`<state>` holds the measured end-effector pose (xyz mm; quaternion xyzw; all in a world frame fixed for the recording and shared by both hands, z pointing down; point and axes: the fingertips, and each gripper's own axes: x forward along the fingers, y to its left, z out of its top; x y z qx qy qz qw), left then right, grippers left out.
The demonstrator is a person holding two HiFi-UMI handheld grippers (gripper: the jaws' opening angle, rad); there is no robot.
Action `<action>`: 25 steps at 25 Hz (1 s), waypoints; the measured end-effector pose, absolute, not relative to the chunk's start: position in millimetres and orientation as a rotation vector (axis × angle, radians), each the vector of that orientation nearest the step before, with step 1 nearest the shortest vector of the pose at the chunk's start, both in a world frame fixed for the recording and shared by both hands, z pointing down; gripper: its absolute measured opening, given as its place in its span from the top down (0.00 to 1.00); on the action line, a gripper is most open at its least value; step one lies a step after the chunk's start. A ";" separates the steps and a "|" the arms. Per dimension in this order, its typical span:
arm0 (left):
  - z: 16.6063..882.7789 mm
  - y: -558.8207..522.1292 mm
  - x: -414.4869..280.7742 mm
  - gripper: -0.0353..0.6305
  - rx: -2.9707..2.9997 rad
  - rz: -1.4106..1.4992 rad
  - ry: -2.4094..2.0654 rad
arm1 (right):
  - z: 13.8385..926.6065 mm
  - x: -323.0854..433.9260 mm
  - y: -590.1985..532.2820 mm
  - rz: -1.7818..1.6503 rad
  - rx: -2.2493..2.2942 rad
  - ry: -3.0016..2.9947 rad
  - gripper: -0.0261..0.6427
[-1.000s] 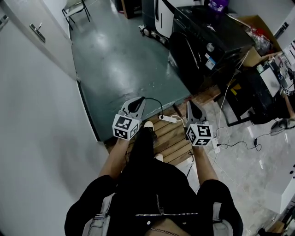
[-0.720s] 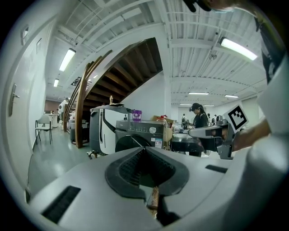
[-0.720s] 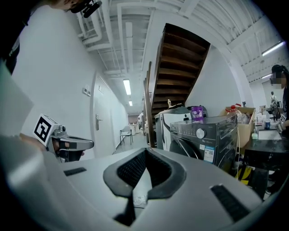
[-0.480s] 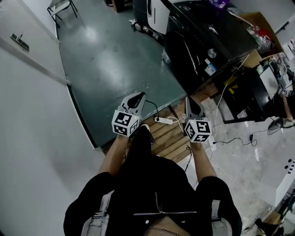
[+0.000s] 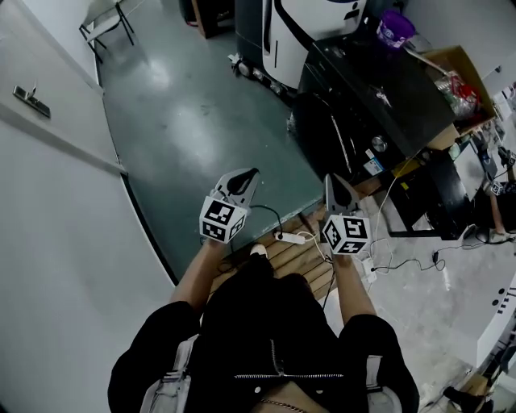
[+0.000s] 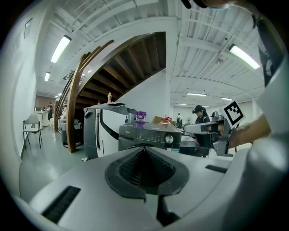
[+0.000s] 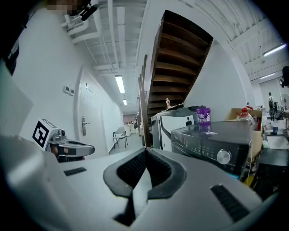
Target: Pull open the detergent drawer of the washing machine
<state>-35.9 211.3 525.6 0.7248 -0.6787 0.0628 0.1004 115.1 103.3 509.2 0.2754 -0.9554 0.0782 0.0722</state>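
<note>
The dark front-loading washing machine [image 5: 367, 97] stands ahead to the right, with a purple jug [image 5: 393, 28] on its top. Its control panel [image 6: 151, 134] with a round silver knob [image 6: 169, 139] faces me; I cannot pick out the drawer front on that panel. My left gripper [image 5: 250, 174] and right gripper [image 5: 329, 181] are held side by side in the air, well short of the machine. Both are shut, with nothing between the jaws. The machine's panel [image 7: 212, 145] and knob [image 7: 223, 156] lie right of the right gripper [image 7: 145, 150]. The left gripper [image 6: 144, 150] points just left of the machine.
A white power strip [image 5: 292, 237] with cables lies on a wooden pallet [image 5: 302, 254] at my feet. A white appliance [image 5: 302, 24] stands beyond the washer, a cardboard box [image 5: 459, 68] to its right. A white wall with a door [image 5: 32, 97] runs along the left. A person [image 6: 200, 118] stands far back.
I have walked forward over the pallet toward the washing machine. Both grippers moved ahead together and rose slightly, staying shut and empty. The machine sits lower and nearer in the head view.
</note>
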 end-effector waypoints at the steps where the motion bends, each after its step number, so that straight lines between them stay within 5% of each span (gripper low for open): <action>1: 519.8 208.0 -41.6 0.91 2.151 0.191 -2.004 | 504.3 109.8 100.8 0.233 0.832 -2.871 0.95; 25: 497.5 94.3 -108.1 0.91 2.216 0.206 -1.931 | 483.5 52.9 -8.3 0.236 0.935 -2.857 0.95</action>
